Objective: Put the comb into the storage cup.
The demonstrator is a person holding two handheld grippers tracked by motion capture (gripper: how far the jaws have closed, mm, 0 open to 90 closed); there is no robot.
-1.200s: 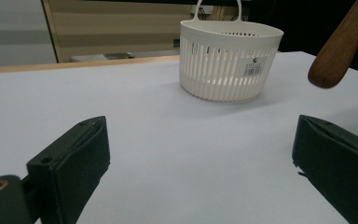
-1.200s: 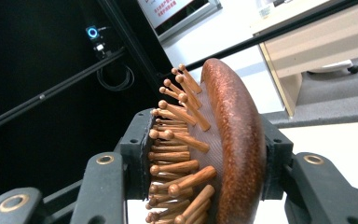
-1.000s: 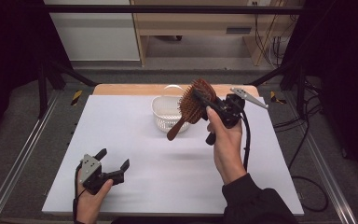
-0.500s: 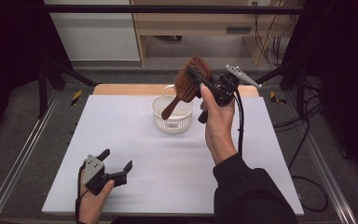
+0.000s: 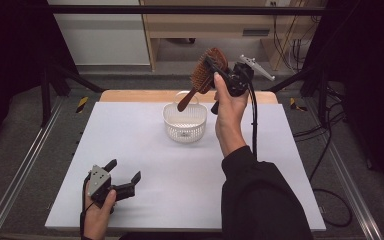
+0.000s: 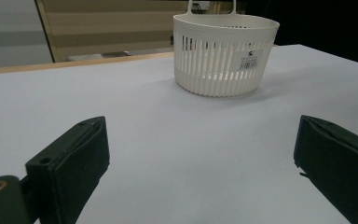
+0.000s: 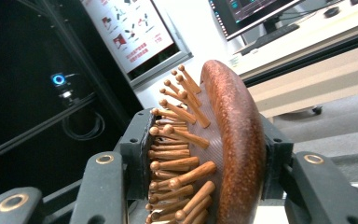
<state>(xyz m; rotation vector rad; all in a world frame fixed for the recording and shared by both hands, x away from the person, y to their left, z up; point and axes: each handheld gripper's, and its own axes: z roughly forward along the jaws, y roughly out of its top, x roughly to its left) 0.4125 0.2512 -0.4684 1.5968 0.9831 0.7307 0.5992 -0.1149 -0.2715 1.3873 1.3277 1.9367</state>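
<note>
Right gripper point(image 5: 215, 70) clamped on the head of a wooden hairbrush point(image 5: 206, 75), one jaw on the pegs, the other on the smooth back. Lifted higher and carried farther back than a second ago, now above the far rim of the white basket point(image 5: 184, 131), handle slanting down toward it. Probably lining up to drop the brush in, handle first. Nothing visible inside the basket, though part of its inside stays hidden. Left gripper point(image 5: 122, 182) spread wide, empty, resting at the near left of the white table point(image 5: 145, 150), unchanged.
</note>
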